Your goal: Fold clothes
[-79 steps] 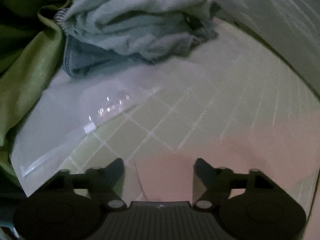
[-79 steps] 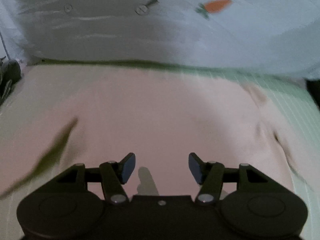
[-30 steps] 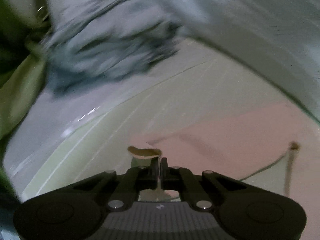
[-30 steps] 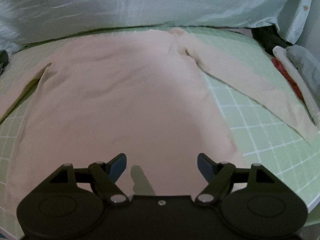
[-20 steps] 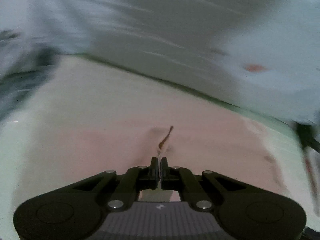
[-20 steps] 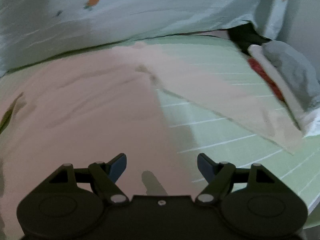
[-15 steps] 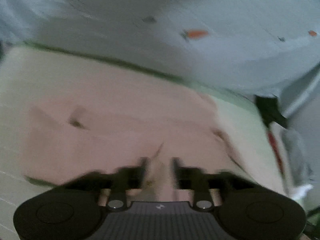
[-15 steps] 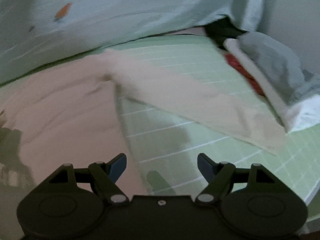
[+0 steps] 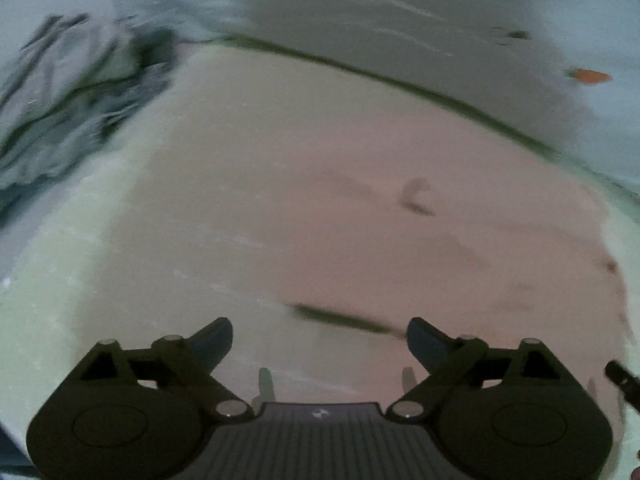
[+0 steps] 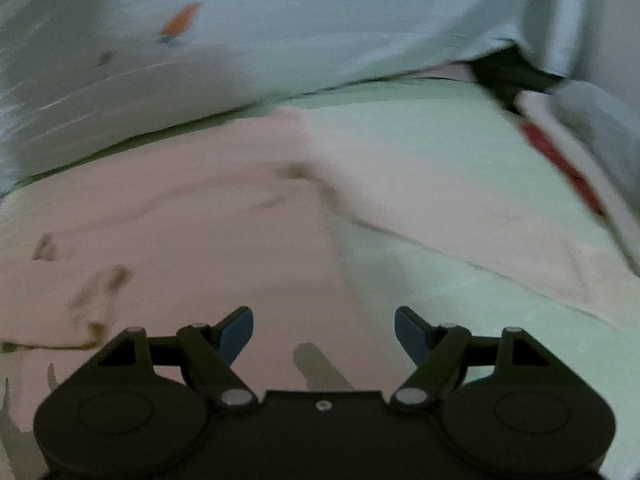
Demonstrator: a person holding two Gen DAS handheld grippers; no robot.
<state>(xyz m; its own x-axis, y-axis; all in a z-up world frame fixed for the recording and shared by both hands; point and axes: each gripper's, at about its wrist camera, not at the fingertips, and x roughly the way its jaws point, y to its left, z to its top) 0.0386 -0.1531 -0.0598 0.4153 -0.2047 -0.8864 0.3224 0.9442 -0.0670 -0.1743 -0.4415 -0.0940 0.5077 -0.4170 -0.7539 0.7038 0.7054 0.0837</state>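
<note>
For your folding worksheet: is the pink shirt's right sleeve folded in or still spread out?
Spread out. In the right wrist view the sleeve lies flat, angling away from the pink shirt across the green mat.

left wrist: low, close, faces 12 o'clock over shirt (image 9: 320, 208) | right wrist: likewise | shared: shirt (image 10: 180, 216), quilt (image 10: 320, 32)

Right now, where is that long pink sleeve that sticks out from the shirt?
In the right wrist view the long pink sleeve lies flat on the green gridded mat, slanting rightward toward the stack of folded clothes.
</note>
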